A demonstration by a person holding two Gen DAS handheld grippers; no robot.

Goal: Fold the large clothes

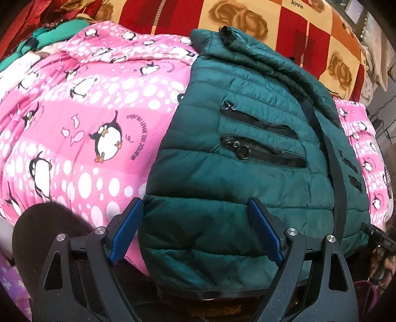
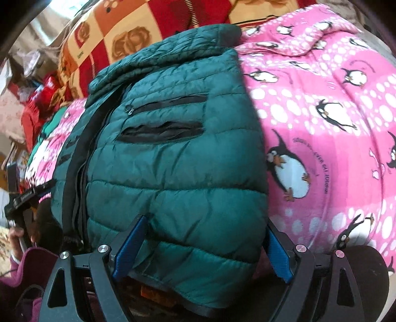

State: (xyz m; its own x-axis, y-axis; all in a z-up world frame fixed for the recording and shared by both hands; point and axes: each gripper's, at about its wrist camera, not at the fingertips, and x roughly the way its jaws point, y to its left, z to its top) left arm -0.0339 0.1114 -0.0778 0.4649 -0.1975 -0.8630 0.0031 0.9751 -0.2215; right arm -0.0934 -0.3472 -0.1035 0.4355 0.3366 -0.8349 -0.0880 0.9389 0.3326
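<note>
Nearest, the left gripper [image 1: 195,232] and right gripper [image 2: 206,250] each stand with jaws spread wide, released, straddling the near hem of the green puffer jacket [image 1: 247,158]. The jacket lies front-up on the pink penguin blanket [image 1: 81,119], its collar at the far end. Beyond the jacket lies a red-and-orange rose-patterned blanket [image 1: 272,22].
</note>
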